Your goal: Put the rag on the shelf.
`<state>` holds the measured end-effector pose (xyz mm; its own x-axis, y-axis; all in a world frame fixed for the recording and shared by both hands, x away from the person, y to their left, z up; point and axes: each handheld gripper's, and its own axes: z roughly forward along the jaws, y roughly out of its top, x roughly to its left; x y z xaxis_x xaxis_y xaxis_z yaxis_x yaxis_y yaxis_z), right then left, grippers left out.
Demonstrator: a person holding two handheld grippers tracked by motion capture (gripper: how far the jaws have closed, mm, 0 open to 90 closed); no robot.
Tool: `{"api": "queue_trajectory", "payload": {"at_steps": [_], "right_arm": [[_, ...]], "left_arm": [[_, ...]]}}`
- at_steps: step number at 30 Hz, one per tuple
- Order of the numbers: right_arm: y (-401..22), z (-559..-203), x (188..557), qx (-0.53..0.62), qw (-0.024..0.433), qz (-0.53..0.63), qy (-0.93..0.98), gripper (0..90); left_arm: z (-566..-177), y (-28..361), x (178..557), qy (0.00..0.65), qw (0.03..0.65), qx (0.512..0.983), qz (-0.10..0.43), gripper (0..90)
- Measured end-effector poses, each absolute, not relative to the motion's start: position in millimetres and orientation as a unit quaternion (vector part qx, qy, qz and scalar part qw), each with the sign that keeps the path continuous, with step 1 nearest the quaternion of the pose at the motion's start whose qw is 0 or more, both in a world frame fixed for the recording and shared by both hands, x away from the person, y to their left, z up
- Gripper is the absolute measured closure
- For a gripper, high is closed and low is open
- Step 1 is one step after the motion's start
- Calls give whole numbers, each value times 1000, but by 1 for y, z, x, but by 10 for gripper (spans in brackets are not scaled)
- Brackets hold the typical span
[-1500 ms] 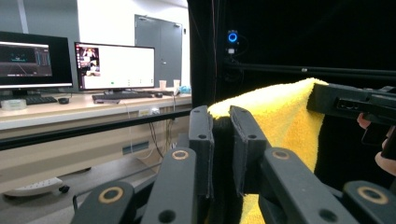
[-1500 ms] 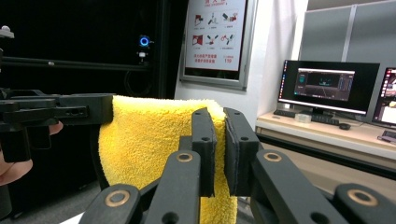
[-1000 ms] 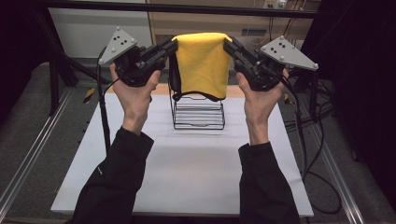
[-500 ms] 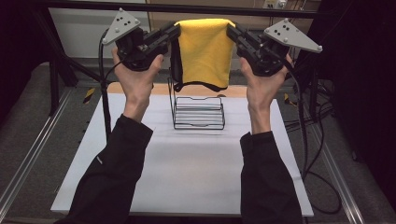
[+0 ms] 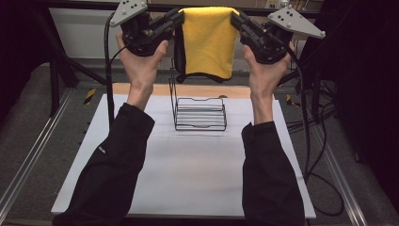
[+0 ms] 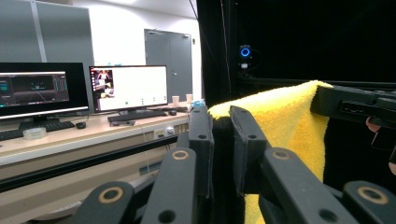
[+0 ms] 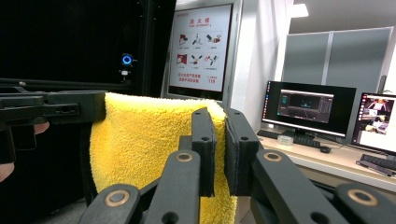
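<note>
A bright yellow, fluffy towel (image 5: 209, 40) with a dark underside hangs folded at 12 o'clock, high above the wire rack (image 5: 200, 113) on the white counter (image 5: 188, 188). The left hand-held gripper (image 5: 179, 16) and right hand-held gripper (image 5: 234, 18) are each clamped on 1 top corner.

We are in a lab set up for recording. Our white table (image 5: 188, 179) stands inside a black metal frame (image 5: 61, 70) hung with dark curtains, cables (image 5: 310, 141) trailing down to the grey carpet (image 5: 28, 117). A small camera with a blue ring light (image 6: 245, 52) is fixed to the frame. Beyond it we see a long desk (image 6: 84, 135) with monitors (image 6: 128, 87), keyboards (image 7: 301, 138), grey partitions (image 7: 336, 56) and an instruction poster (image 7: 201, 46).
</note>
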<state>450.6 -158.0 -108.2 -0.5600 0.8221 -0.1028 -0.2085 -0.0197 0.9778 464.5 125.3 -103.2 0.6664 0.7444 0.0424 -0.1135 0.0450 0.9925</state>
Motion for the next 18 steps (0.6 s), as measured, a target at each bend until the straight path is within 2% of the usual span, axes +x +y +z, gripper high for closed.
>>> {"api": "queue_trajectory", "payload": {"at_steps": [8,18], "right_arm": [[-158,-106,464,264,391,666,578,843],[-152,-113,487,270,392,649,594,842]], "left_arm": [[-99,125,481,260,666,618,328,794],[-115,129,502,272,668,618,314,794]]}}
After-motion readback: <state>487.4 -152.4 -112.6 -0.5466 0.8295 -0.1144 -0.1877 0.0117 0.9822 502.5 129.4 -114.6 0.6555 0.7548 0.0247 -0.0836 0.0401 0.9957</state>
